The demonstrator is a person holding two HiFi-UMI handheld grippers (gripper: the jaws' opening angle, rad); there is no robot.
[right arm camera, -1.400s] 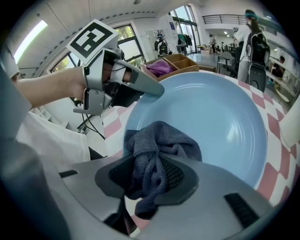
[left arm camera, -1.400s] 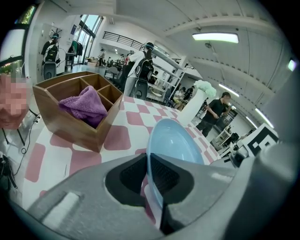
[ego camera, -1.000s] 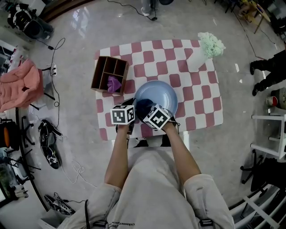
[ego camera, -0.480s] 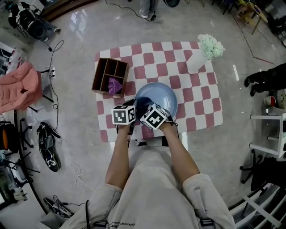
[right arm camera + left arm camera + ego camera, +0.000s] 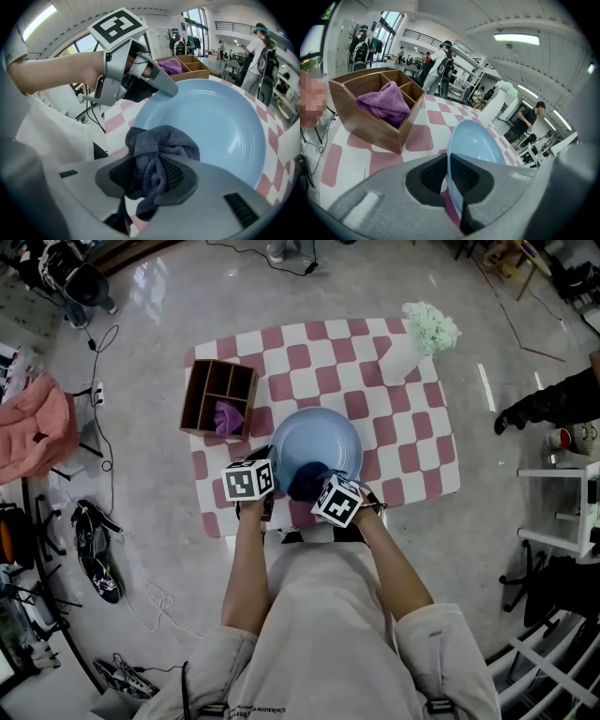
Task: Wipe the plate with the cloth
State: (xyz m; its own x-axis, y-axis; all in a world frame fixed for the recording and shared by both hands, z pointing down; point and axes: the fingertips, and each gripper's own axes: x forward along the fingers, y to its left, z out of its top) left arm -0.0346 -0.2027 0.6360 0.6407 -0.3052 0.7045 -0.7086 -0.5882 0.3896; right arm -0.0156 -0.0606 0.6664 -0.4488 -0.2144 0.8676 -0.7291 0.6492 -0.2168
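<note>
**Wiping stage, seen from the head and from both tools.** The pale blue plate lies on the near part of the checked counter, directly in front of the person. The left tool pinches the plate's near-left rim, the thin edge running between its two ribbed pads, and so serves as the steadying hold. Whether the rim is raised off the counter or merely braced cannot be told. The right tool is clamped on a bunched dark blue cloth; a wad bulges beyond the jaws and a loose tail hangs below them. The wad sits at the plate's near edge, just beside the left tool. Contact with the surface is likely but not certain from these views. Judged from this arrangement, the step in hand is the wipe itself, at the near rim, with most of the plate's hollow lying beyond the cloth. The next move calls for the wad to be pressed onto the surface and swept across the centre and round the far rim. Meanwhile the left tool's pinch must resist the drag, so that the plate neither slides nor tips. A wooden box holding a purple cloth at the left, and a vase at the far right corner, stand well apart from the work.
</note>
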